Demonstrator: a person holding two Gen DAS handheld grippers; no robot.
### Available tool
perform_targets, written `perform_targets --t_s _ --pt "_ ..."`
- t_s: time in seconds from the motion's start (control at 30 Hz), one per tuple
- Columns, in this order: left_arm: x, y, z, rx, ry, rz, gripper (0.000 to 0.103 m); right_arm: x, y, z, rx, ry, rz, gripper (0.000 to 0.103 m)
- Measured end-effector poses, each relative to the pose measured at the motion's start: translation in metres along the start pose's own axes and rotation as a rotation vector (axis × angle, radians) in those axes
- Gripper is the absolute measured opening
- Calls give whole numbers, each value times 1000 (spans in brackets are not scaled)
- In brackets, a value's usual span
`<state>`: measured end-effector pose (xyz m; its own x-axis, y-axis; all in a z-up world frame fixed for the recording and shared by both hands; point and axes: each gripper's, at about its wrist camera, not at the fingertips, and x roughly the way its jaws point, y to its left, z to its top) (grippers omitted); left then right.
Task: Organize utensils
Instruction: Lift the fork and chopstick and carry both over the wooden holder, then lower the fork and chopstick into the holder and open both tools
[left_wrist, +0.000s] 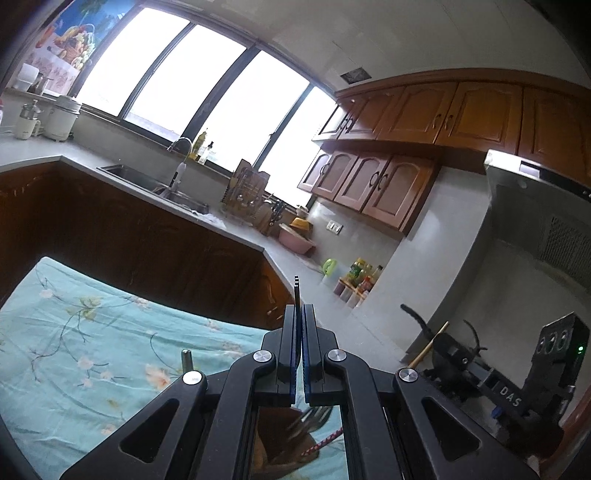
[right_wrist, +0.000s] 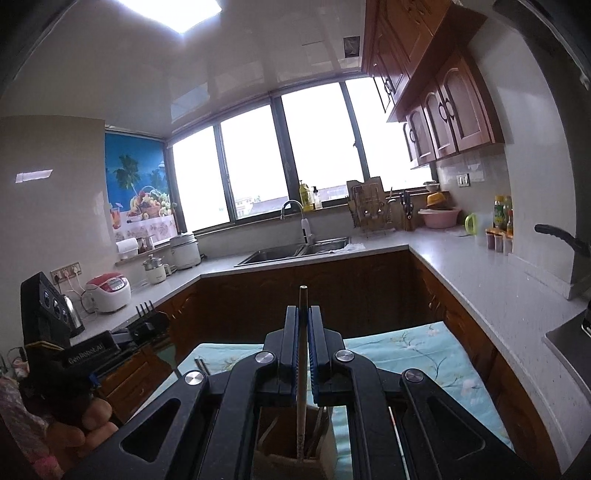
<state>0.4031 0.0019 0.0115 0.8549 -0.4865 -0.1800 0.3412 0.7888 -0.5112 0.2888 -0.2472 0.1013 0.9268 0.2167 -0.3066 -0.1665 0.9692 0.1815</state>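
My left gripper (left_wrist: 299, 314) is shut on a thin dark fork (left_wrist: 296, 291) seen edge-on, its tines pointing up past the fingertips. In the right wrist view the same fork's tines (right_wrist: 146, 309) show at the left gripper's tip. My right gripper (right_wrist: 303, 314) is shut on a chopstick (right_wrist: 303, 299) that runs down between the fingers into a brown utensil holder (right_wrist: 295, 450) below. The holder (left_wrist: 280, 439) with several utensils also shows under the left gripper. Both grippers hover over a table with a teal floral cloth (left_wrist: 74, 350).
A grey L-shaped counter (right_wrist: 480, 280) with dark wood cabinets runs behind the table, with a sink (right_wrist: 295, 251), dish rack (right_wrist: 369, 206), rice cookers (right_wrist: 109, 291) and bottles (right_wrist: 500, 218). The right gripper's body (left_wrist: 517, 387) sits at the lower right of the left view.
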Motion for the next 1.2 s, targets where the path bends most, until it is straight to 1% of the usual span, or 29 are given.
perform_targets --t_s 0.2,0.37,0.57,0.7,0.93,1.2 --pt "32 13 -13 -1 27 21 0 21 -9 -14 8 22 13 4" --pt "39 21 -20 -14 49 31 0 35 -14 -31 17 62 19 4" --pt "36 23 -24 -21 62 45 0 42 -17 -48 35 104 24 5" --pt "32 26 -30 -26 80 72 0 46 -19 -56 45 124 22 5" --pt "27 25 -36 -27 118 136 1 53 -24 -67 70 159 20 5" --pt "28 11 -45 17 191 216 2 56 -35 -68 86 162 8 5"
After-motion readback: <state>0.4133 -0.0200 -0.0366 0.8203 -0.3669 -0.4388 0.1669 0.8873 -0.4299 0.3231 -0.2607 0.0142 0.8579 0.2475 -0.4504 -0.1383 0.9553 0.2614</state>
